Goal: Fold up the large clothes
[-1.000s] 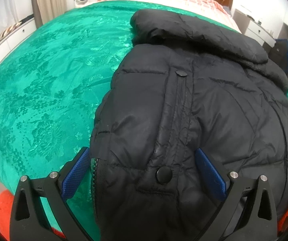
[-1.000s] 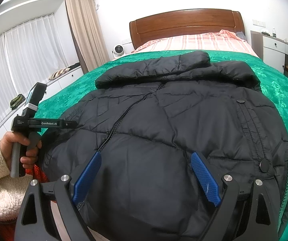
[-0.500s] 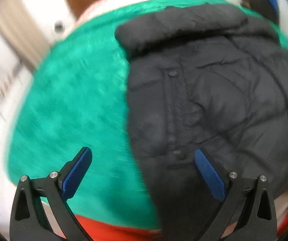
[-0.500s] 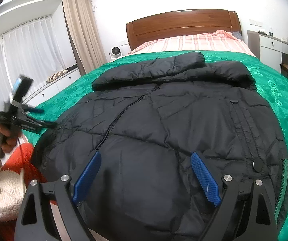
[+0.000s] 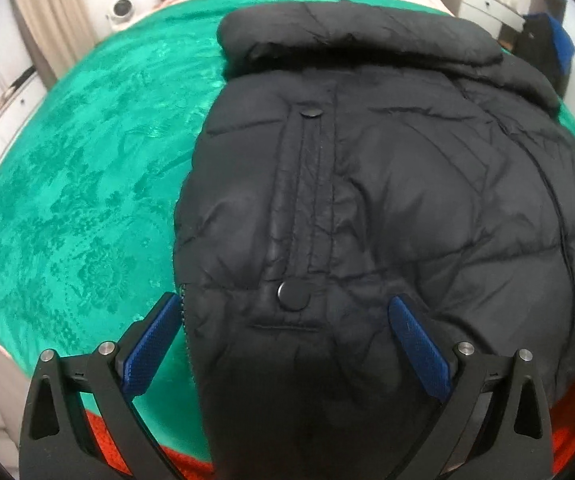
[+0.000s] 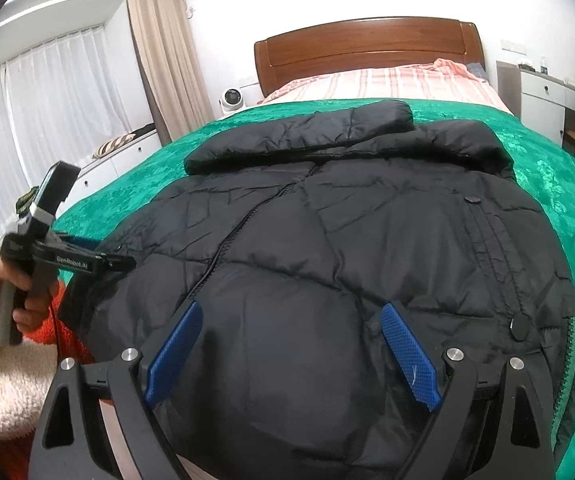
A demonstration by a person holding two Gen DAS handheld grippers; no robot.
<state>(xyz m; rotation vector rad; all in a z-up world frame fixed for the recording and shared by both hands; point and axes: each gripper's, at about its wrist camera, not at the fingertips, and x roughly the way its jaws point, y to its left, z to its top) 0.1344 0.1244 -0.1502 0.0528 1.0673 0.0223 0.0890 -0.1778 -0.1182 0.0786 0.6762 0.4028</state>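
jacket (image 6: 327, 240) lies on bed (image 5: 87, 160), sleeves seemingly folded in | left tongs (image 5: 283, 344), right tongs (image 6: 291, 348) wide apart over hem, gripping nothing | lengthwise fold left

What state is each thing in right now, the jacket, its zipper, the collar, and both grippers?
Black puffer jacket: spread flat on the green bedspread, not yet folded.
Zipper: closed along the part that shows.
Collar: folded down, toward the headboard.
Left gripper: open, over the jacket's hem edge, nothing clamped.
Right gripper: open, over the hem, nothing clamped.
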